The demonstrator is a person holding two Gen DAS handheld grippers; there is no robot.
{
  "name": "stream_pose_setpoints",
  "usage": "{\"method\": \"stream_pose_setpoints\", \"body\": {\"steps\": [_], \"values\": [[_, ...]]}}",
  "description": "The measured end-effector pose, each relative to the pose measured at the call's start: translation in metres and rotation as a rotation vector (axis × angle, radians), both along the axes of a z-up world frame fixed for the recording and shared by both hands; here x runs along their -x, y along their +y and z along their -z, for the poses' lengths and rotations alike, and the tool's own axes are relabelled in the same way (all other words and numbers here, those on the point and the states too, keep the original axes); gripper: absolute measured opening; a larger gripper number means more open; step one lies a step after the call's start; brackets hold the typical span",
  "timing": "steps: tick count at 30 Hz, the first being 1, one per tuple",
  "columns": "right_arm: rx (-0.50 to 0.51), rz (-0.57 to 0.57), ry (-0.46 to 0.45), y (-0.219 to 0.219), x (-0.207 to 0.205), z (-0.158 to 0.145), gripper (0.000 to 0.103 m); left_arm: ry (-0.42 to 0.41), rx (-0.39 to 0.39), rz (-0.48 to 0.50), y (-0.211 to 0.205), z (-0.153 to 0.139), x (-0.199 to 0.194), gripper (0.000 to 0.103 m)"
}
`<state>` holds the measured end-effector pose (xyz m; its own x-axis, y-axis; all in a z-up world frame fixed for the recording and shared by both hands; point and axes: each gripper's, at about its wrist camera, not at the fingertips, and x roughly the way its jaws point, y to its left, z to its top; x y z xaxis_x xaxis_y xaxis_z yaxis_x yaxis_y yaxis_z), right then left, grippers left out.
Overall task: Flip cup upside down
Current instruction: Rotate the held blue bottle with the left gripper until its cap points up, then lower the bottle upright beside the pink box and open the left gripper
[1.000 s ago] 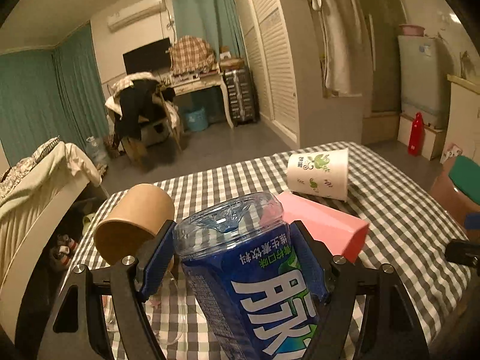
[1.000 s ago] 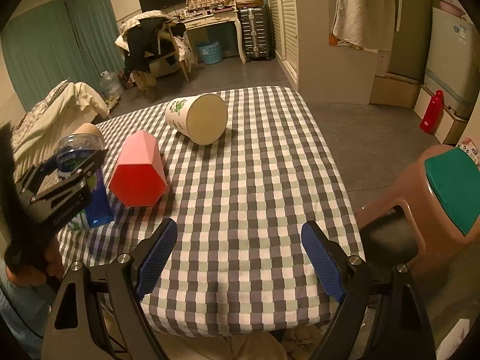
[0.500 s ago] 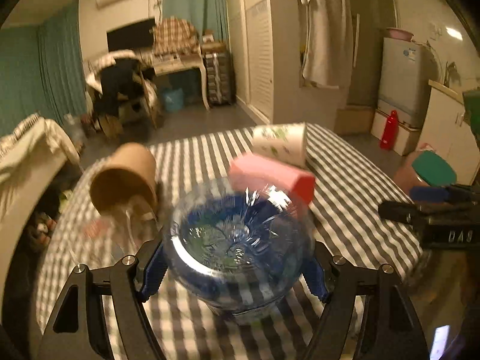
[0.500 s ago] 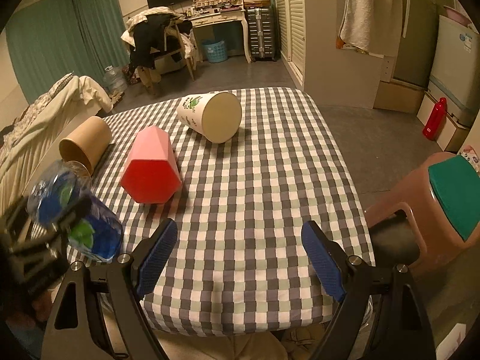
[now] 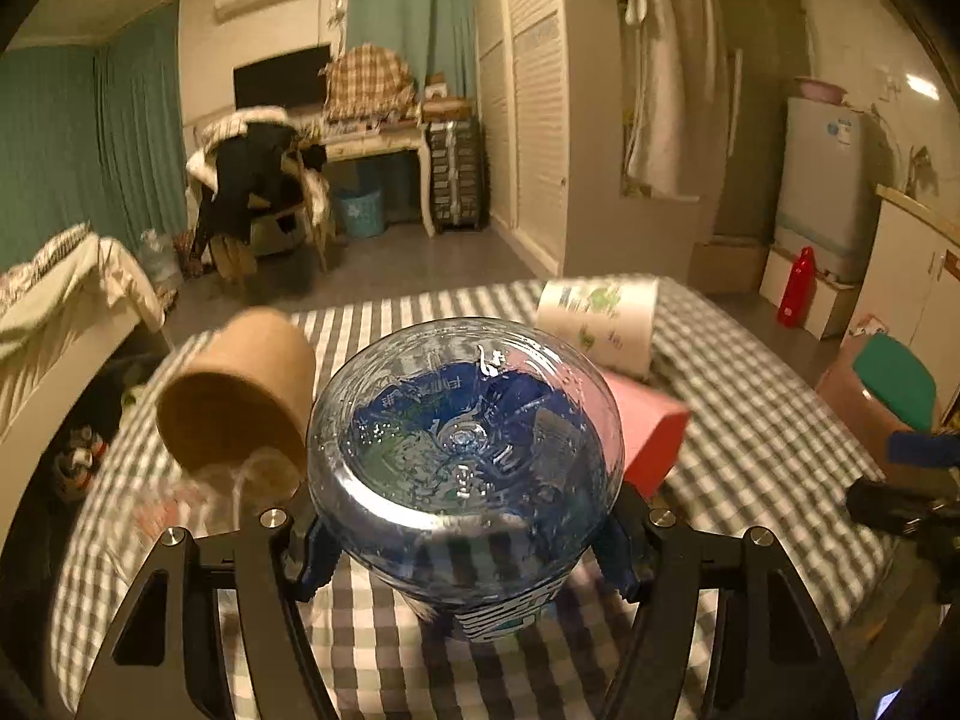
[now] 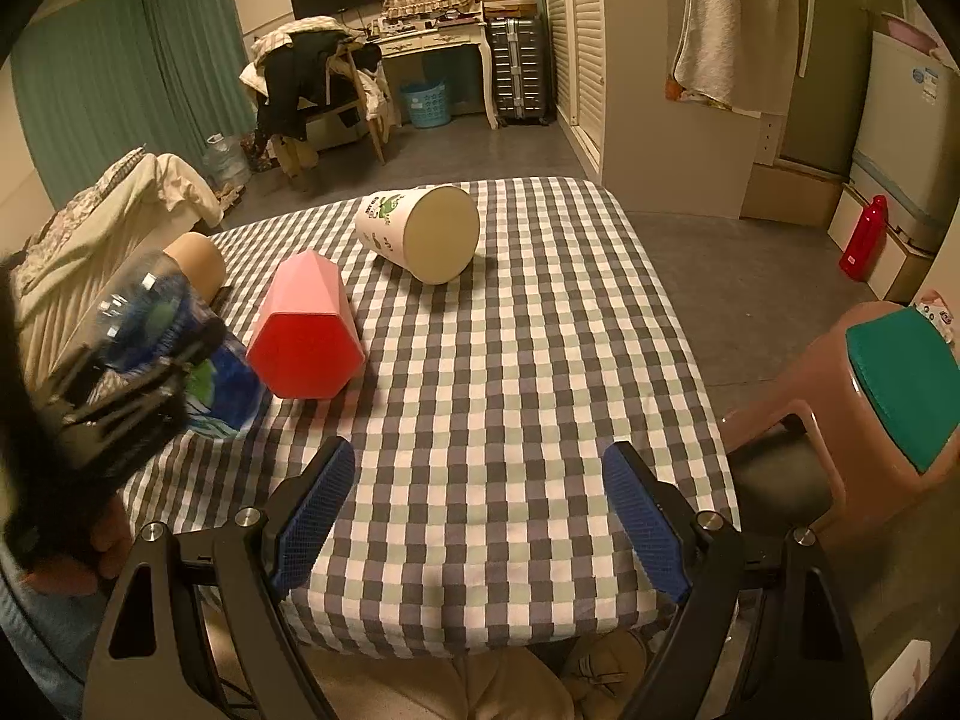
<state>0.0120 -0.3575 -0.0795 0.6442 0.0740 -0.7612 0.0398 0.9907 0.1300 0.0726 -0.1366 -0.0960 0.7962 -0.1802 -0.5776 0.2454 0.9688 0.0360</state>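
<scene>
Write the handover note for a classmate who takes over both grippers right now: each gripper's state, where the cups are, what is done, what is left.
Left gripper: shut on the blue cup, tipped so its clear base faces the camera, above the table near its left edge.
Right gripper: open, empty, over the near table edge.
Brown cup, pink cup and white cup lie on their sides on the table.
Done: blue cup gripped and partly turned.
Left: finish the flip, set it mouth down, let go.

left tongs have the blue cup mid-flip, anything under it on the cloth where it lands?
Nothing visible. The blue cup sits clamped in the left tongs; bare checked cloth lies below. The pink box and brown cup lie beside, not under.
</scene>
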Motion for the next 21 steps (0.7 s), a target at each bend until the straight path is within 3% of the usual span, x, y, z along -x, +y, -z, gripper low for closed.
{"method": "stream_pose_setpoints", "body": {"steps": [8, 10, 11, 17, 21], "values": [[0.008, 0.002, 0.000, 0.002, 0.000, -0.002, 0.085, 0.019, 0.014, 0.040, -0.001, -0.001, 0.002, 0.070], [0.010, 0.003, -0.005, 0.003, 0.000, -0.004, 0.085, 0.028, 0.012, 0.050, -0.001, -0.004, 0.002, 0.084], [0.010, 0.001, -0.006, 0.004, 0.000, -0.006, 0.085, 0.024, 0.007, 0.048, -0.002, -0.007, 0.001, 0.087], [0.015, 0.004, -0.039, 0.009, 0.004, -0.021, 0.085, 0.003, 0.016, 0.066, -0.003, -0.027, 0.009, 0.087], [0.022, 0.024, -0.086, 0.011, 0.015, -0.036, 0.085, -0.021, 0.063, 0.057, 0.008, -0.048, 0.020, 0.087]]}}
